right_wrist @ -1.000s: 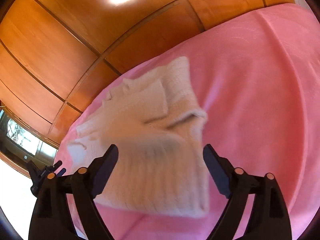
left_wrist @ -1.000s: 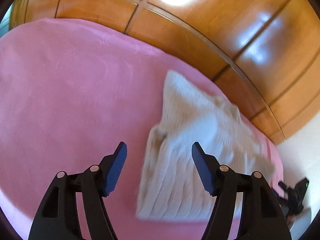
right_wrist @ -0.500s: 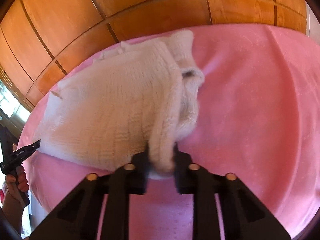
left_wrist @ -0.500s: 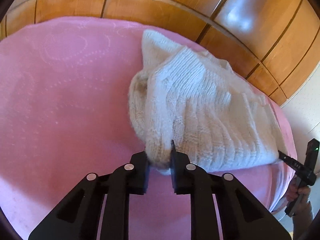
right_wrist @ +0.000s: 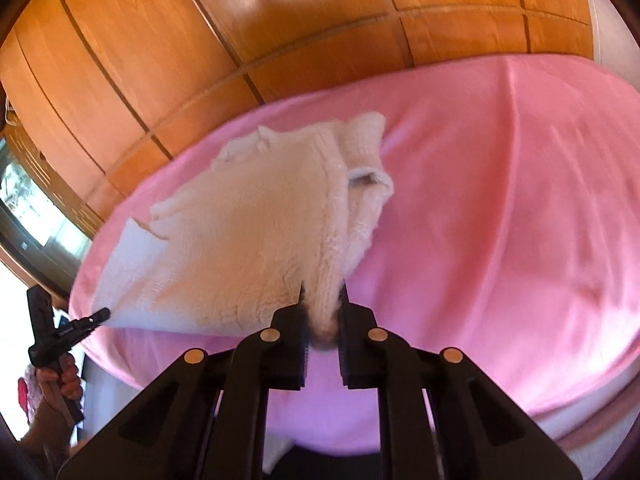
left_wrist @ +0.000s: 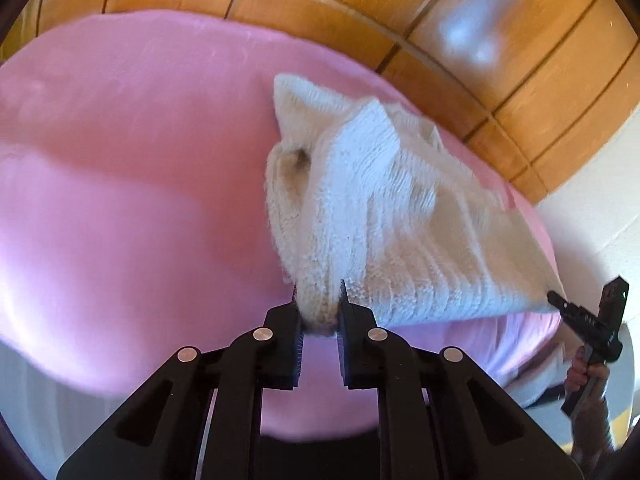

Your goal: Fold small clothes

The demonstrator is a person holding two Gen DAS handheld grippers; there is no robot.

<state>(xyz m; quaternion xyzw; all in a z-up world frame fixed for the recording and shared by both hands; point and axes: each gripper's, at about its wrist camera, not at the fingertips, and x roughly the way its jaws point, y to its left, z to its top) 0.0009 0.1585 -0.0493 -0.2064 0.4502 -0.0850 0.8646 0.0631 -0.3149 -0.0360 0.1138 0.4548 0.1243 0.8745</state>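
Observation:
A cream knitted sweater [left_wrist: 384, 216] is held up off the pink bedspread [left_wrist: 140, 200]. My left gripper [left_wrist: 319, 312] is shut on one near corner of its hem. My right gripper [right_wrist: 322, 312] is shut on the other near corner of the sweater [right_wrist: 248, 232]. The hem hangs stretched between the two grippers, and the far part still rests on the bed. The right gripper also shows in the left wrist view [left_wrist: 556, 300] at the cloth's far corner, and the left gripper shows in the right wrist view [right_wrist: 100, 314] likewise.
Glossy wooden wardrobe panels [left_wrist: 440, 20] stand behind the bed and also show in the right wrist view [right_wrist: 200, 40]. The bedspread's [right_wrist: 500, 220] near edge drops away just below the grippers. A window [right_wrist: 28, 208] is at the far left.
Both grippers went from open above the sweater to shut on its near corners. Since then they have lifted the hem off the bed.

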